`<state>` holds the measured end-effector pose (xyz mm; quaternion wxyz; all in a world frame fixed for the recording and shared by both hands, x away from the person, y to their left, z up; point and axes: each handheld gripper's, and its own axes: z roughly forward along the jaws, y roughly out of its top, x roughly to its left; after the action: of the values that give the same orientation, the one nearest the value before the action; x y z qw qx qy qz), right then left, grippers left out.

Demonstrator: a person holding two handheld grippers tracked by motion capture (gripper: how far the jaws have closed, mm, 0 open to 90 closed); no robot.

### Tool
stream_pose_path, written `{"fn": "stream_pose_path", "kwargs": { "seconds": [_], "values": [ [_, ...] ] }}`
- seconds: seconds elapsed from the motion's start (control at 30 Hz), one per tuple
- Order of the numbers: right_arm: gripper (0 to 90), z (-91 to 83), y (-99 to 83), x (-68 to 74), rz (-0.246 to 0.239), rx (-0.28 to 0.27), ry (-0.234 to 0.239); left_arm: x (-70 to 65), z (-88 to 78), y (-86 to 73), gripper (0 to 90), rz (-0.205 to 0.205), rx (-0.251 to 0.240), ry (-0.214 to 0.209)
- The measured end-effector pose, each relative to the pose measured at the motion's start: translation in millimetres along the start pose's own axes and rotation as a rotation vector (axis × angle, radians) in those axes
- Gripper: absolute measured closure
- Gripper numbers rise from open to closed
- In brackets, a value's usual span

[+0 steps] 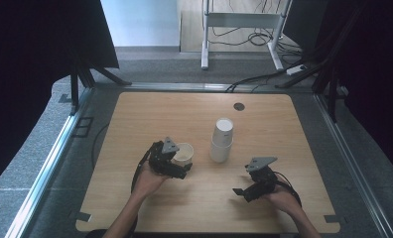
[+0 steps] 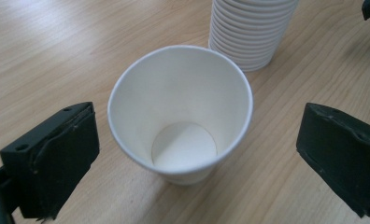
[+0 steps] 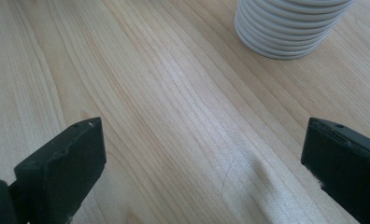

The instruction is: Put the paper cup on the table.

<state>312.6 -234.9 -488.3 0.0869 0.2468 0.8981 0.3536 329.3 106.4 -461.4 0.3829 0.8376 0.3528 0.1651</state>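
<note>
A single white paper cup (image 1: 183,153) stands upright and empty on the wooden table (image 1: 135,119). My left gripper (image 1: 177,166) is open around the cup (image 2: 181,114), one jaw on each side with a gap to the cup's wall. To its right stands a stack of white paper cups (image 1: 222,140), upside down, its ribbed base (image 2: 251,32) just behind the single cup. My right gripper (image 1: 249,186) is open over bare wood near the front right, with the stack's lower rims (image 3: 288,28) ahead of it at the upper right.
A small dark round grommet (image 1: 239,106) sits near the table's far edge. Metal rails (image 1: 50,163) run along both sides of the table. A white stand and cables (image 1: 254,37) are on the floor beyond. Dark curtains hang at both sides.
</note>
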Motion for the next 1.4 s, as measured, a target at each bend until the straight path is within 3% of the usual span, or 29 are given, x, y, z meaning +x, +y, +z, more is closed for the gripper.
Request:
{"fn": "stream_pose_path", "kwargs": {
  "seconds": [0.6,1.0,1.4],
  "values": [
    [0.0,-9.2,-9.6,-2.3,0.031,-0.013,-0.031,-8.0,-23.9,-37.1,0.0,-0.042,0.001,0.014],
    [0.0,-19.4,-19.9,-3.0,0.069,-0.043,-0.067,-21.8,-35.4,-66.5,0.0,-0.042,0.026,-0.004],
    [0.0,-20.8,-32.3,-1.2,0.075,-0.016,-0.084,-35.2,-33.3,-86.5,0.0,-0.027,0.086,-0.014]
  ]
}}
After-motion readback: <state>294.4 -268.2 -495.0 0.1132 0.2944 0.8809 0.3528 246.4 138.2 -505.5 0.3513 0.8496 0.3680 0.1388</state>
